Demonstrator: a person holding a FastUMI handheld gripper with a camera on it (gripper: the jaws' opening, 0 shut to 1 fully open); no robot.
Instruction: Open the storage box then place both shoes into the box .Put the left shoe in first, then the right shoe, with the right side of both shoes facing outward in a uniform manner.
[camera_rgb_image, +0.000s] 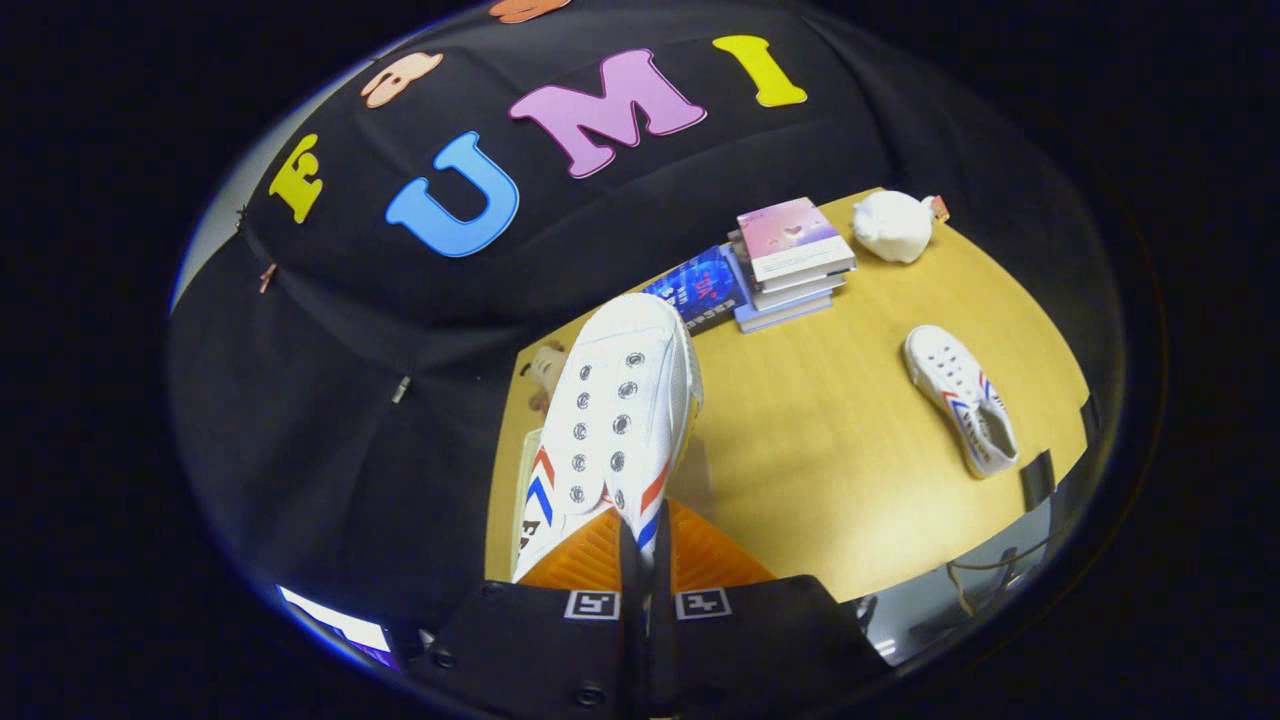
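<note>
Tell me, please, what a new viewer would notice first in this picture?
First, the white shoe with red and blue stripes, held up close in the tongs, whose fingers press its side. Beyond it, on the wooden table, the second shoe lies alone to the right, with a stack of books farther back.

my tongs pinch one shoe mid-frame; other shoe lies right on the table, book stack behind it, upper center.
</note>
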